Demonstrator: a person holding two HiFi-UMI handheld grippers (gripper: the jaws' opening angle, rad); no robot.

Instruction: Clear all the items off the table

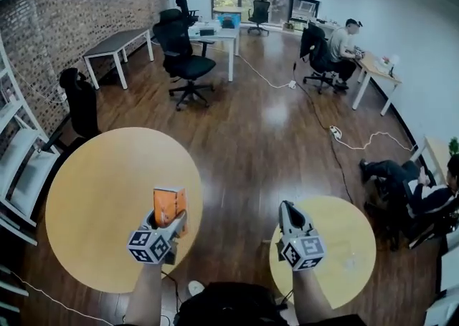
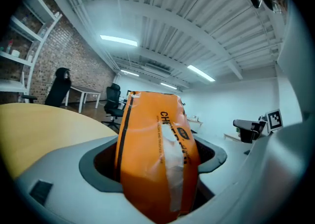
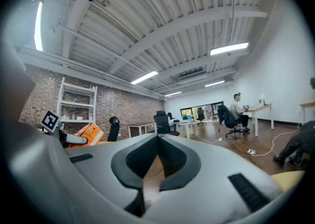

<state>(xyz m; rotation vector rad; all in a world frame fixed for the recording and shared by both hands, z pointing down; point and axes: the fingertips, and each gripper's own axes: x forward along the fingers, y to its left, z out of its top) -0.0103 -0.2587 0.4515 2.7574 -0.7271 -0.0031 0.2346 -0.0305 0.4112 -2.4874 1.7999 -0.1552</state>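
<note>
Orange packet (image 2: 155, 154) stands pinched between left gripper (image 1: 169, 223) jaws, above round desk (image 1: 93, 203) near its right edge. Right gripper (image 1: 290, 211) jaws pressed together.

Glossy orange foil packet (image 2: 155, 154); matt round wooden table (image 1: 93, 203).

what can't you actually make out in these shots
Print on the shiny orange packet: left gripper view, a pale strip covers part.
Packet's lower end: same view, sunk in the left gripper.
Near rim of the large round yellow table: head view, behind that gripper and forearm.
Things on the far pale desk: head view, too small.
</note>
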